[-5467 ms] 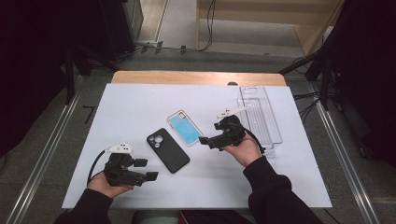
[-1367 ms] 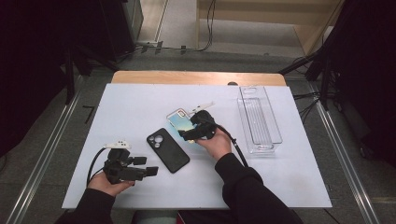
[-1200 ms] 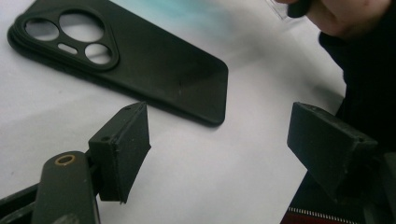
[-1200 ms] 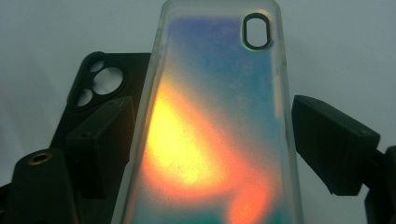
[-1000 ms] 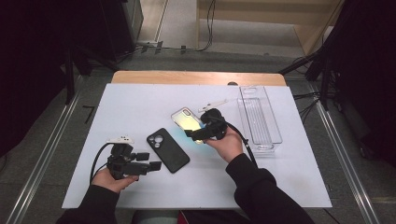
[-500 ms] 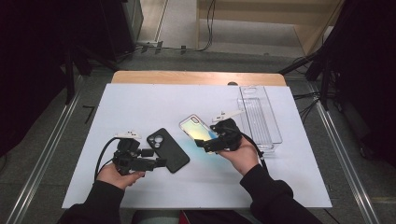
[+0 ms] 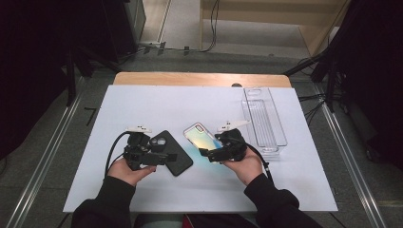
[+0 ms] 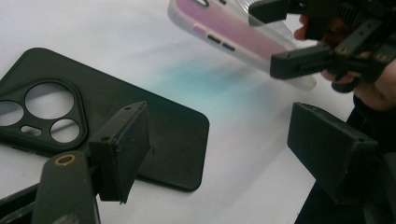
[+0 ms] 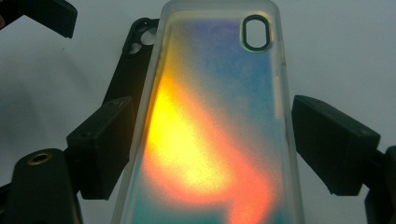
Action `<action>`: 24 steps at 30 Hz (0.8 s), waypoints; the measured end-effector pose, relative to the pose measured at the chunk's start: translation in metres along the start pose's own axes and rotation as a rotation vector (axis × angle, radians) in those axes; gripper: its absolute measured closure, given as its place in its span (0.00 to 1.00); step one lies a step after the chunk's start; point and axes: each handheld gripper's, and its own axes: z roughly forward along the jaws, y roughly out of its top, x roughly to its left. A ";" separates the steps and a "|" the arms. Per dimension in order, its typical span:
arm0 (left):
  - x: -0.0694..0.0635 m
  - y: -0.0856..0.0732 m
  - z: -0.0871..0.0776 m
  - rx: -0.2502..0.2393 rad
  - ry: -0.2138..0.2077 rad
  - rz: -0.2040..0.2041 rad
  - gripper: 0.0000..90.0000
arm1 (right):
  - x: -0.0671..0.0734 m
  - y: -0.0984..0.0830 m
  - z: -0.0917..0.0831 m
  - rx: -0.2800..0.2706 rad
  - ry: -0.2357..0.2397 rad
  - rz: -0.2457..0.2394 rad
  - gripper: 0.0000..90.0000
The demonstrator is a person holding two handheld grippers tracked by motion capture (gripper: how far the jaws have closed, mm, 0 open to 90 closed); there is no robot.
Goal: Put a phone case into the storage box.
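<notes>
Evidently the right gripper (image 7: pixel 205 152) clamps the iridescent phone case (image 7: pixel 199 139) by its long edges, lifted tilted off the white mat (image 7: pixel 285 190) at centre frame, while the left gripper (image 7: pixel 172 156), jaws wide, hovers over the black phone case (image 7: pixel 178 164) lying flat left of centre, probably to grasp it.

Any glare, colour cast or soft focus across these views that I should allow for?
Right gripper view: the iridescent case glows yellow-orange, hazy and soft. Left gripper view: the same case looks pink and throws a teal tint on the white table; the black case is sharp. High view: even light on the table, dark surroundings, faint teal patch beside the right gripper.
</notes>
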 end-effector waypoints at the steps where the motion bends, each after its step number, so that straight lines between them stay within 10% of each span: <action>1: 0.000 0.001 0.000 0.001 0.008 0.001 0.23 | 0.001 -0.001 0.001 -0.003 -0.001 0.004 0.16; 24: -0.004 0.033 0.012 -0.057 0.057 -0.124 0.25 | 0.018 0.001 0.012 -0.138 0.007 0.132 0.16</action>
